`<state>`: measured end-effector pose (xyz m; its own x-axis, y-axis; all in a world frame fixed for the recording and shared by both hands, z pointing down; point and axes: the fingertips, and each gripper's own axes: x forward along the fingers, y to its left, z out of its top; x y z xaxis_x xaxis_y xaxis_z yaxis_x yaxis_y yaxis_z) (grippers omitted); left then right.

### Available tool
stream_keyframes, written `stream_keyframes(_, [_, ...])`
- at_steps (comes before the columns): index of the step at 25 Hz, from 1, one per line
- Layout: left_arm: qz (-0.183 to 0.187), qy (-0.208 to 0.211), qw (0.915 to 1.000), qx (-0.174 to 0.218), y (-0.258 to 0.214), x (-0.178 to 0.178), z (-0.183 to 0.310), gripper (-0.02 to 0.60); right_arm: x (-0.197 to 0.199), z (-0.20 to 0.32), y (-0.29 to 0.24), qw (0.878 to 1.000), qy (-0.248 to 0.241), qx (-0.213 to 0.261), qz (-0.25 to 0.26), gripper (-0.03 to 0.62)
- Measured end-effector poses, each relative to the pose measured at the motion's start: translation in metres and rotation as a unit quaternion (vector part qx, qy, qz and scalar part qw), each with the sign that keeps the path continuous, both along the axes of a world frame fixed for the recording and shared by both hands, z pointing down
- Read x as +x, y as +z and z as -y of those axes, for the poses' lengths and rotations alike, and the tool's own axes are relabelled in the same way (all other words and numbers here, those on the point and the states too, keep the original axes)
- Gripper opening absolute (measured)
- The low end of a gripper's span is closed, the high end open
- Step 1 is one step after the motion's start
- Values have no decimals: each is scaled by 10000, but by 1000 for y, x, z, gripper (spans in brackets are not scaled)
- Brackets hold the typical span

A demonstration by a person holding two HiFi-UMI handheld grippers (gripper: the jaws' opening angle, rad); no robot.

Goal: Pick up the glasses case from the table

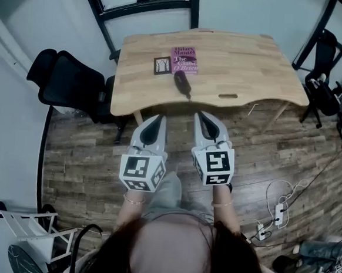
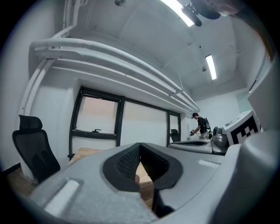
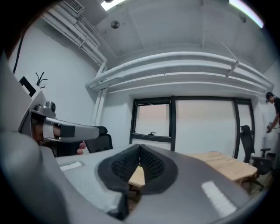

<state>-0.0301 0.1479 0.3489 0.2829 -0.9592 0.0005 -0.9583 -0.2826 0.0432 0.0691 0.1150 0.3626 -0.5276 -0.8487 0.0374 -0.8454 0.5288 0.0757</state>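
Observation:
The glasses case (image 1: 182, 82), dark and oblong, lies near the front edge of the wooden table (image 1: 253, 63), just below a pink book (image 1: 184, 60). My left gripper (image 1: 159, 118) and right gripper (image 1: 201, 115) hang side by side over the floor, short of the table's front edge and pointing level toward it. Both are shut with nothing between the jaws, and neither touches the case. In the left gripper view the pads of the left gripper (image 2: 140, 146) meet at the tip, as do those of the right gripper (image 3: 140, 154) in its own view. The case is hidden in both gripper views.
A black-and-white marker card (image 1: 162, 65) lies left of the book. A black office chair (image 1: 66, 83) stands at the table's left, another chair with gear (image 1: 325, 86) at its right. Cables and a power strip (image 1: 277, 215) lie on the floor. A person (image 2: 200, 126) stands far off.

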Motion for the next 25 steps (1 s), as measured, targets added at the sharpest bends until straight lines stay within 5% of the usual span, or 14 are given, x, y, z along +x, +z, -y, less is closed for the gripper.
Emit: stream_keyframes(25, [-65,152,9997,-157,12,-17,113,9,-31,90,21,9990,-281,-212,269,3])
